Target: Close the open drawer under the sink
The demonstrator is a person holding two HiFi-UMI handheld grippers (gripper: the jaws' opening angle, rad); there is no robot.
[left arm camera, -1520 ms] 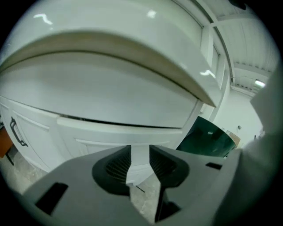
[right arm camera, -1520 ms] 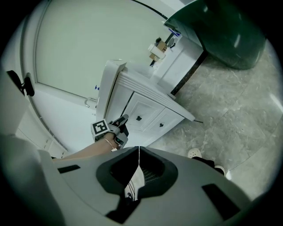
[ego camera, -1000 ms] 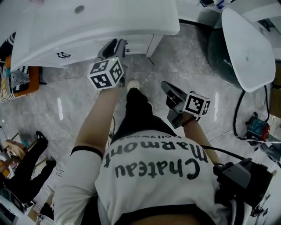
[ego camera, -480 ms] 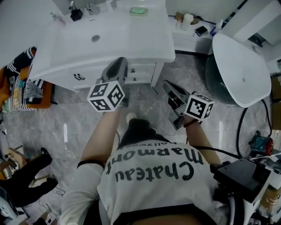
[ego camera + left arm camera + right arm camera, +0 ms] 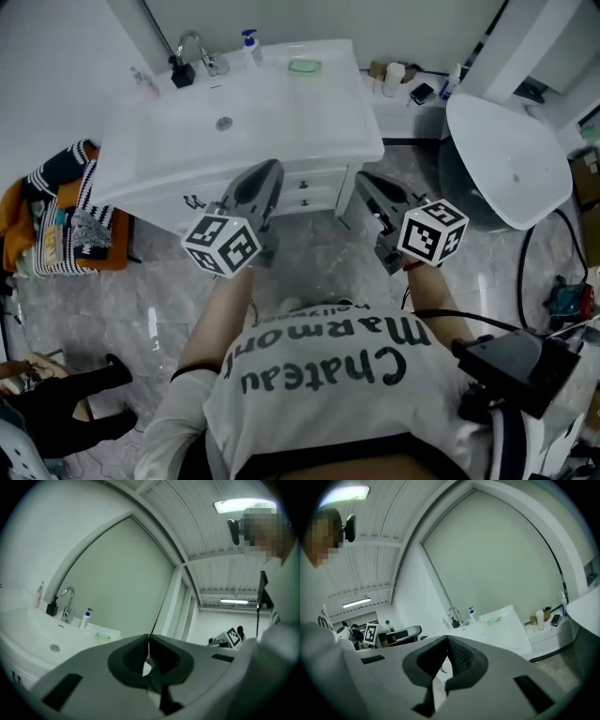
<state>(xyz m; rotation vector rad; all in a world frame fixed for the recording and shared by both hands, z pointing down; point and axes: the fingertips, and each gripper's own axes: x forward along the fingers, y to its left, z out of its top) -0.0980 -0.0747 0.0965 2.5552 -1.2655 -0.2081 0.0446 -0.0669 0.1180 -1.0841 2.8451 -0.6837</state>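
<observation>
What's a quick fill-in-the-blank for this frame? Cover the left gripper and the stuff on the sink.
The left gripper has its jaws ____, with nothing between them.
The soap bar lying on the sink is ____ in colour.
The pump bottle beside the faucet has a ____ top.
Missing words: shut; green; blue.

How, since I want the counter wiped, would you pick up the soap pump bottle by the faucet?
Best grip the pump bottle by its body, below the blue head, coming level from the basin side: it stands upright at the back edge, faucet close beside.
</observation>
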